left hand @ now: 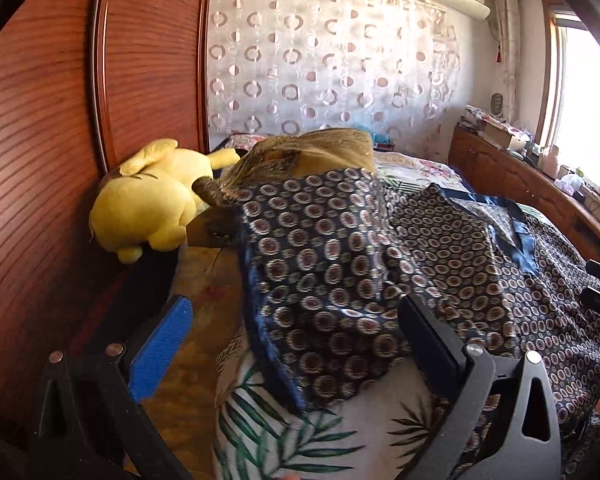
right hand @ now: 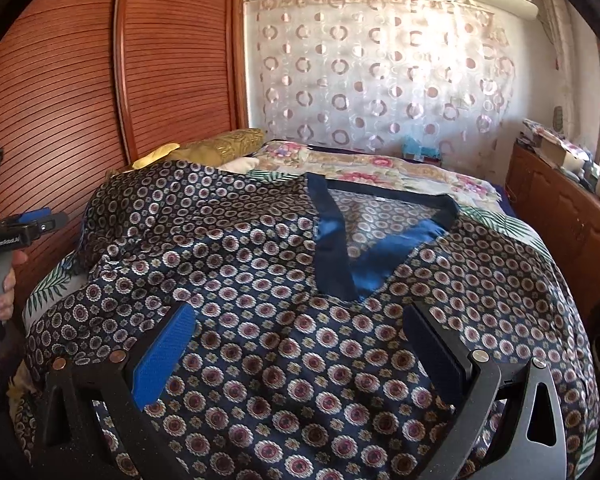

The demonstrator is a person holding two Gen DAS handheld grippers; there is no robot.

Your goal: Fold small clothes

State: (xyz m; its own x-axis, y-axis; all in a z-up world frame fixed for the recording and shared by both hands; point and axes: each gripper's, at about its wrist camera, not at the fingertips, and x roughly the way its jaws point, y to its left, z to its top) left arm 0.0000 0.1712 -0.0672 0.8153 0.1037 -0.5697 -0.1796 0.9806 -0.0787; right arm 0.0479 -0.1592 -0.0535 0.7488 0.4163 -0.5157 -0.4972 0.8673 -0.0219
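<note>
A navy top [right hand: 284, 360] printed with round medallions lies spread on the bed, front up, its blue satin V-neck band [right hand: 328, 240] toward the far side. My right gripper [right hand: 300, 320] hovers open over the chest just below the V-neck, nothing pinched between its fingers. My left gripper [left hand: 296, 320] is open too, over the top's left sleeve [left hand: 320, 248], which drapes across a pillow; the blue pad [left hand: 164, 348] sits left of the sleeve's hem. In the right wrist view the left gripper [right hand: 24, 228] shows at the left edge, held by a hand [right hand: 4, 280].
A yellow plush toy [left hand: 152, 200] and an olive-gold cushion [left hand: 324, 148] lie at the bed's left by the brown wardrobe [left hand: 60, 120]. The leaf-print sheet [left hand: 300, 440] shows in front. A wooden cabinet [right hand: 560, 216] with clutter runs along the right under the window.
</note>
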